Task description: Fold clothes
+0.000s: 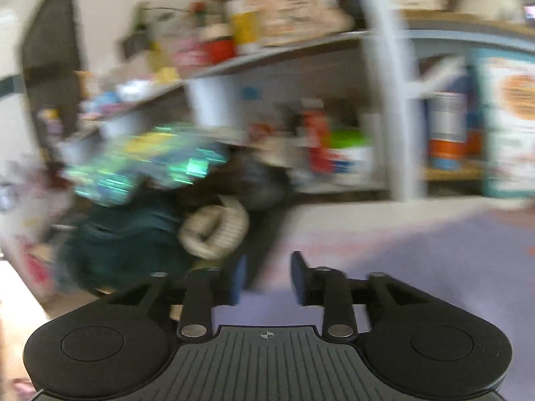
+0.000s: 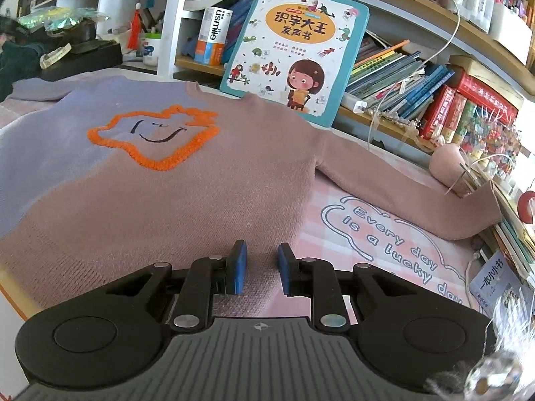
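**Sweater spread flat, both grippers empty**

The pink-and-lilac sweater (image 2: 207, 173) fills the frame's centre and left, one sleeve (image 2: 401, 183) trailing right. For any fold, grab an edge cleanly. Lower centre, right gripper (image 2: 262, 267) and left gripper (image 1: 267, 279) stand parted, holding nothing.

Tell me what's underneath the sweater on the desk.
Under the sweater lies a pink checked mat printed with "Every day is a lucky day". Whatever else the sweater covers is hidden.
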The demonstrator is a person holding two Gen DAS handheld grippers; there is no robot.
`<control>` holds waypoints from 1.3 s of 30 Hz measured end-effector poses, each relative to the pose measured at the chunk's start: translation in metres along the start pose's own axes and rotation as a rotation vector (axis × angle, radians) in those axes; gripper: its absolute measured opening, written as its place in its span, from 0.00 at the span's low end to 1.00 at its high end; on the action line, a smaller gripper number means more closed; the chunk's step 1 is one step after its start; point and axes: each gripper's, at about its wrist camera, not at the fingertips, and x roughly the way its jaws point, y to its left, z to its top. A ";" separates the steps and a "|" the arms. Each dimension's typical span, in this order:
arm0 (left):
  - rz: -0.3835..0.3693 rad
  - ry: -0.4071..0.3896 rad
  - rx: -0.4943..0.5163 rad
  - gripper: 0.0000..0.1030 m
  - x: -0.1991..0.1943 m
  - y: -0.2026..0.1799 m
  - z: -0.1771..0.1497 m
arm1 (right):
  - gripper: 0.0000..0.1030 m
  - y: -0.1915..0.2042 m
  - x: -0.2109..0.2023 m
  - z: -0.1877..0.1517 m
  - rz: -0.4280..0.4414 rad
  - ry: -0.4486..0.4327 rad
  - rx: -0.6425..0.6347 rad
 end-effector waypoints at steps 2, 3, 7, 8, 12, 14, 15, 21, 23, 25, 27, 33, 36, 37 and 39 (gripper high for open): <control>-0.090 0.015 0.019 0.43 -0.020 -0.020 -0.018 | 0.21 -0.002 -0.001 0.000 0.001 -0.001 0.030; -0.135 0.023 0.028 0.46 -0.030 -0.030 -0.027 | 0.23 -0.006 -0.001 0.000 0.000 0.001 0.055; -0.316 0.054 0.065 0.71 -0.069 -0.069 -0.064 | 0.37 -0.027 -0.011 -0.002 0.021 0.012 0.196; -0.361 0.061 0.074 0.74 -0.079 -0.079 -0.073 | 0.37 -0.033 -0.015 -0.003 0.032 0.014 0.238; -0.434 0.113 0.066 0.74 -0.084 -0.094 -0.090 | 0.37 -0.044 -0.021 -0.010 0.080 0.044 0.337; -0.444 0.139 0.035 0.74 -0.079 -0.093 -0.095 | 0.37 -0.044 -0.022 -0.014 0.095 0.057 0.357; -0.454 0.157 0.010 0.72 -0.076 -0.092 -0.097 | 0.37 -0.044 -0.021 -0.015 0.094 0.060 0.359; -0.504 0.187 -0.086 0.14 -0.065 -0.083 -0.104 | 0.19 -0.040 -0.021 -0.014 0.117 0.071 0.356; -0.528 0.193 -0.134 0.06 -0.061 -0.077 -0.105 | 0.11 -0.035 -0.021 -0.012 0.139 0.074 0.351; -0.512 0.183 -0.153 0.05 -0.059 -0.071 -0.104 | 0.11 -0.029 -0.021 -0.010 0.139 0.070 0.317; -0.480 0.173 -0.158 0.05 -0.057 -0.067 -0.104 | 0.10 -0.024 -0.022 -0.009 0.161 0.066 0.300; -0.505 0.190 -0.164 0.05 -0.063 -0.071 -0.108 | 0.06 -0.026 -0.024 -0.008 0.111 0.064 0.271; -0.503 0.189 -0.171 0.05 -0.062 -0.070 -0.110 | 0.06 -0.024 -0.024 -0.008 0.105 0.068 0.254; -0.504 0.190 -0.180 0.06 -0.061 -0.069 -0.111 | 0.06 -0.023 -0.024 -0.008 0.101 0.069 0.247; -0.501 0.188 -0.168 0.06 -0.061 -0.070 -0.110 | 0.06 -0.020 -0.024 -0.008 0.092 0.070 0.229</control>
